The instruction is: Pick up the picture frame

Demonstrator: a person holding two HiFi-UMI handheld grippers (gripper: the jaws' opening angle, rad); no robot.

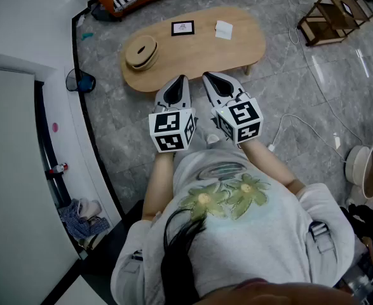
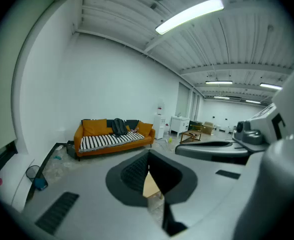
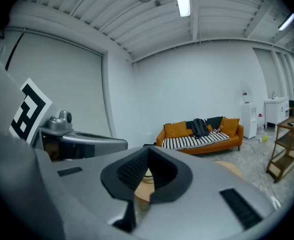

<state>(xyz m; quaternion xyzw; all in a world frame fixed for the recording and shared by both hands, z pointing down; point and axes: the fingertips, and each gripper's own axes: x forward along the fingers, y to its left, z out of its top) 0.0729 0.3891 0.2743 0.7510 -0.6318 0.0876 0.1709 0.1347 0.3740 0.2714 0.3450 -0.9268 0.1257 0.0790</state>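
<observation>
Head view, picture frame (image 1: 182,28) tiny, contents unreadable

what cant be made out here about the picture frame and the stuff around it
- Picture frame, head view: too small to tell what it shows, or whether it lies flat.
- Same frame, both gripper views: not visible. The shut jaws of the left gripper and right gripper cover most of the table, of which only a sliver shows.
- White item beside the frame, head view: too small to identify.
</observation>
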